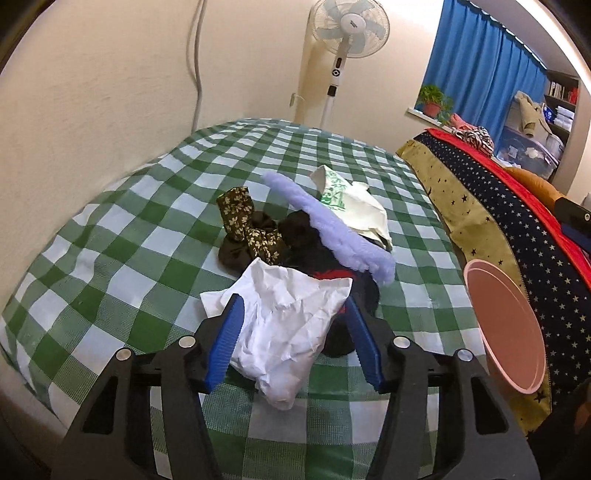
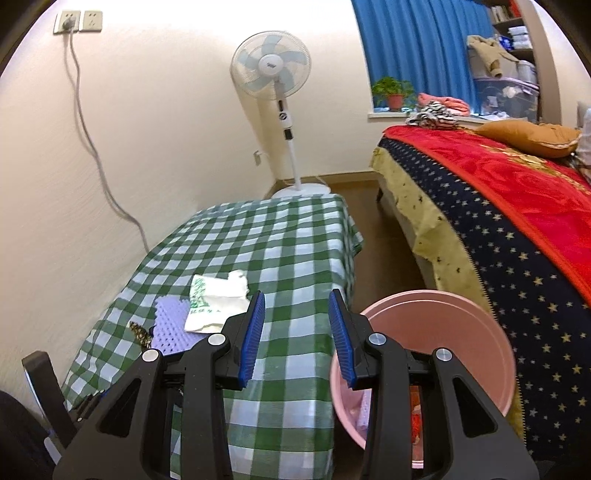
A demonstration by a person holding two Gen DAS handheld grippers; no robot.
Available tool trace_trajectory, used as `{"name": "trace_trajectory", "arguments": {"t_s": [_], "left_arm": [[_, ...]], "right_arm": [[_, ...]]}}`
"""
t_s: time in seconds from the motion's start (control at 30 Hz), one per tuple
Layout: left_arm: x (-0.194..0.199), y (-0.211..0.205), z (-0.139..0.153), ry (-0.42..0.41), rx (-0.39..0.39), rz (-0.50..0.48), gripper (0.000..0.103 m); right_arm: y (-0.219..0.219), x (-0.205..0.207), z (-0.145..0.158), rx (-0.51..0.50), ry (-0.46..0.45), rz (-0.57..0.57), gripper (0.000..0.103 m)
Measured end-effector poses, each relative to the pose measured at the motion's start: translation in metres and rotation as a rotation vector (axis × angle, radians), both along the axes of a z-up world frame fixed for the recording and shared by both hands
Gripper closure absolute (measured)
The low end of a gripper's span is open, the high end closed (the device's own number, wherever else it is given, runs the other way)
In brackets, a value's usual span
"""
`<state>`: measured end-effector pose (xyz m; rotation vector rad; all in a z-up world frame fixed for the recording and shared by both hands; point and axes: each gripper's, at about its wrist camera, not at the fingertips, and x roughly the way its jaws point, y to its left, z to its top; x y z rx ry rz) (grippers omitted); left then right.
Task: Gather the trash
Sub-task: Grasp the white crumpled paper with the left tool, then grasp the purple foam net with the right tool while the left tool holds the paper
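Checked tablecloth — crumpled paper between left gripper jaws

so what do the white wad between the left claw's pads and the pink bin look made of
White wad: most likely paper, matte, going by its sharp creases and crumpled folds. Pink bin: probably plastic, with a smooth wall, an even colour and a thin moulded rim.

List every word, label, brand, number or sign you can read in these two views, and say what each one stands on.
None can be read.
Fan hub: a small dark brand mark, too blurred to read.
Fan pole: round control marks, no legible text.
White wrapper on the checked cloth: green printing, too blurred to read.
Shelf items at the far right: too small to read.
Pink bin, crumpled paper: no print seen.
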<state>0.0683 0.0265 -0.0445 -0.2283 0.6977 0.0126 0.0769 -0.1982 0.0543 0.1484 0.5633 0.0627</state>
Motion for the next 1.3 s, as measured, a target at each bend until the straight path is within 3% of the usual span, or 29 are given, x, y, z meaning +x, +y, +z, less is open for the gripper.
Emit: {"name": "trace_trajectory", "arguments": {"t_s": [0.03,0.13,0.33,0.73,1.3], "left_arm": [[0.001,0.001,0.000,-0.001,-0.008,-0.003,0.062],[0.003,0.003,-0.002,0.002,-0.018,-0.003,0.079],[0.003,0.015,0.004,-0.022,-0.026,0.053,0.090],[0.006,0.041,0.020,-0.086,-0.024,0.176,0.095],[0.017,0.067,0.022,-0.046,-0.004,0.232,0.095]], "right_arm": [[0.003,0.001,-0.001,-0.003,0.002,0.007,0.066],[0.013,0.009,-0.007,-0.003,0.012,0.044,0.066],[0.038,0.021,-0.020,-0.007,0.039,0.142,0.066],[0.091,0.037,-0.046,-0.041,0.091,0.314,0.066],[0.155,0.042,-0.072,-0.174,0.137,0.478,0.063]]}}
